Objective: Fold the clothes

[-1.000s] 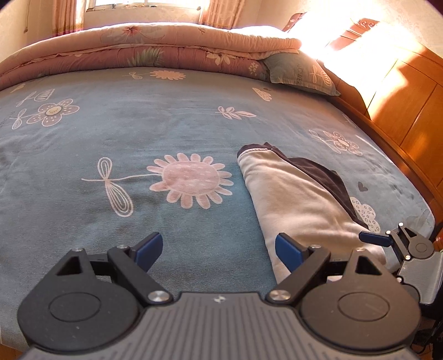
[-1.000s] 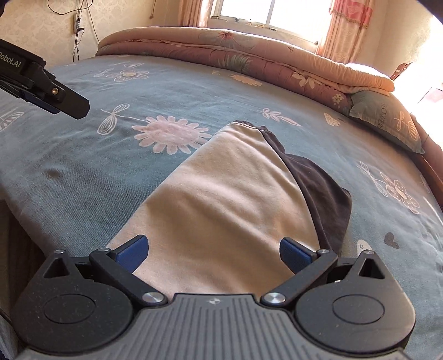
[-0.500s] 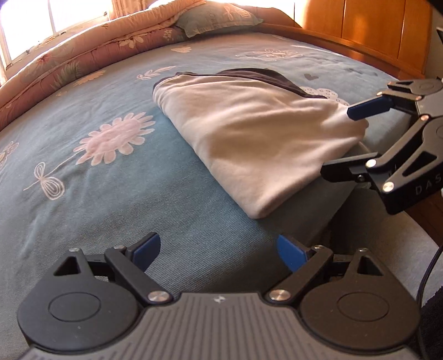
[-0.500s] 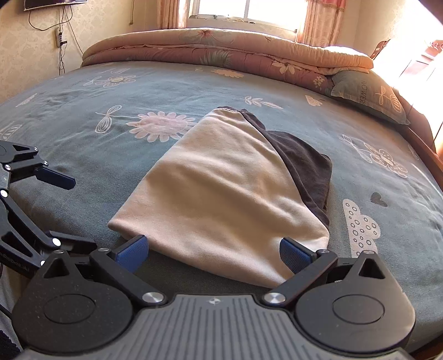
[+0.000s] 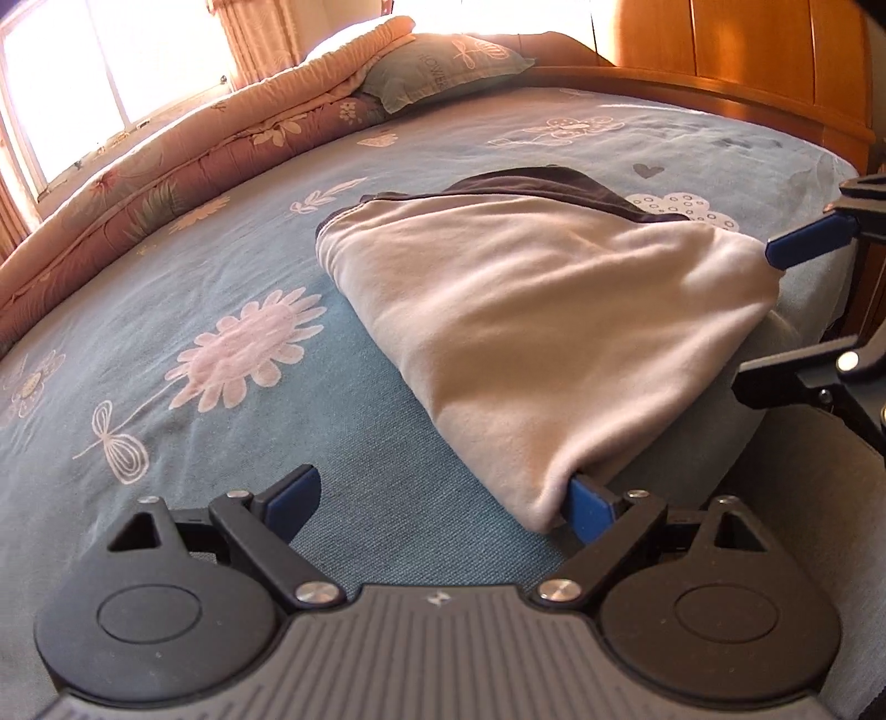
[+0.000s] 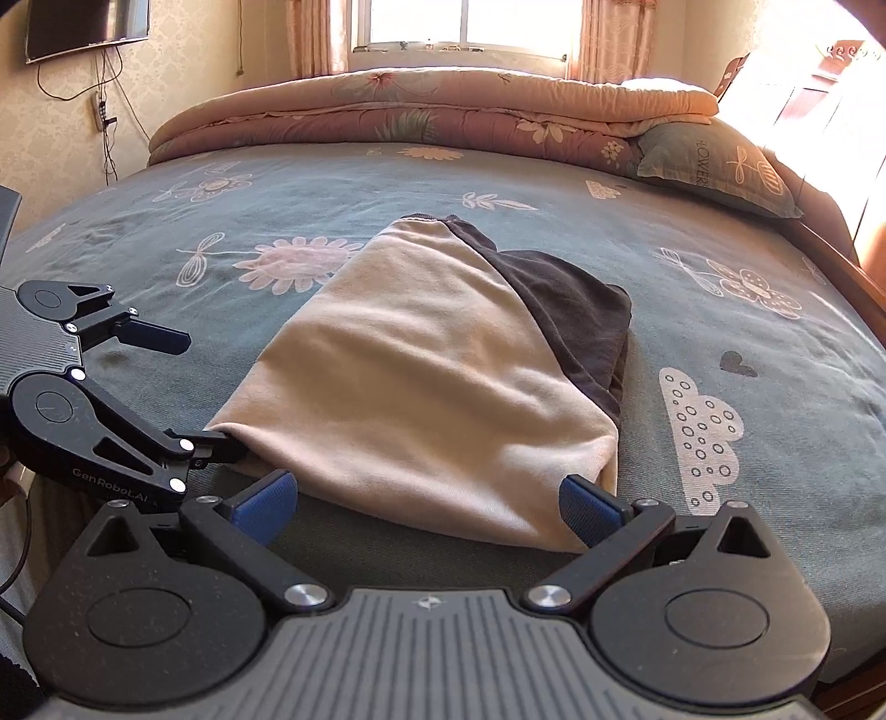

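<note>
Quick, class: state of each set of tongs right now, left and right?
Left tongs: open, one finger under the garment corner.
Right tongs: open, at the garment's near edge, holding nothing.

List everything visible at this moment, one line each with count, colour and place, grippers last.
folded garment: 1, cream over dark brown, near edge of the bed
bedsheet: 1, blue-grey with pink flowers, covering the bed
quilt: 1, peach and pink floral, folded along the far side
pillow: 1, grey-green, far right corner beside the quilt
headboard: 1, orange-brown wood, along the bed's right side
window: 1, bright, behind the quilt
television: 1, black, wall at upper left
left gripper: 1, black with blue fingers, open at the garment's near-left corner
right gripper: 1, black with blue fingers, open at its near edge
</note>
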The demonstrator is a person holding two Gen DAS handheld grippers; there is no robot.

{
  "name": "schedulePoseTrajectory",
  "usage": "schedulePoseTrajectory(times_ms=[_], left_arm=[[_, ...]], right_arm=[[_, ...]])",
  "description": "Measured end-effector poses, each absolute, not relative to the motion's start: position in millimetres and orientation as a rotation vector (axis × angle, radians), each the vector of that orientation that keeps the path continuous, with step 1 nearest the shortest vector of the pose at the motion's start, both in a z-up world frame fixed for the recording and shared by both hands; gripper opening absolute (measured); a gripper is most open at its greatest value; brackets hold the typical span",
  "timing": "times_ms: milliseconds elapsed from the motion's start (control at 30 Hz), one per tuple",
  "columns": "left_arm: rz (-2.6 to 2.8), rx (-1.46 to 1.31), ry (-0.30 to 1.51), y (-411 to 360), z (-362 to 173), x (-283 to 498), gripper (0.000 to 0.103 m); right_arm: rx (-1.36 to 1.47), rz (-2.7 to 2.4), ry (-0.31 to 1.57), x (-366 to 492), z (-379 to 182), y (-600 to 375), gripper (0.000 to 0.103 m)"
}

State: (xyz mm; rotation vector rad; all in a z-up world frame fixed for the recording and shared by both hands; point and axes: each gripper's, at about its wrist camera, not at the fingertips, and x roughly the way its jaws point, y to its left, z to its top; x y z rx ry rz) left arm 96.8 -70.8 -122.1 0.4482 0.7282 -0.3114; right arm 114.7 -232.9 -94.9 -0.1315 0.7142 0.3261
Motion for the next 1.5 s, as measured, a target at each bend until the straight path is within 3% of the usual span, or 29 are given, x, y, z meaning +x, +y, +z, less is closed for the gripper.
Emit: schedulePoseTrajectory(times_ms=[400, 700, 1067, 1300, 1500], left_arm=[[-0.263, 0.467, 0.754, -64.0, -105.8, 90.6, 0.094], [-0.222, 0.466, 0.730, -55.0, -87.2, 89.1, 0.094], [-0.178, 0.438, 0.740, -40.2, -81.8, 96.3, 0.094], [-0.186, 0.433, 0.737, -42.3, -79.4, 100.5, 0.094], [-0.193, 0.407, 0.751, -39.4, -79.9, 103.0, 0.094]], right_arm=[[-0.086, 0.281, 0.685, 109.5, -99.1, -249.5, 0.103], [0.118, 0.381, 0.599, 118.4, -87.8, -263.6, 0.103], [0.120, 0.289, 0.728, 133.2, -119.5, -268.3, 0.103], [0.144, 0.302, 0.623, 137.9, -104.0, -264.4, 0.103], [0.136, 0.289, 0.690, 133.6, -125.4, -272.5, 0.103]])
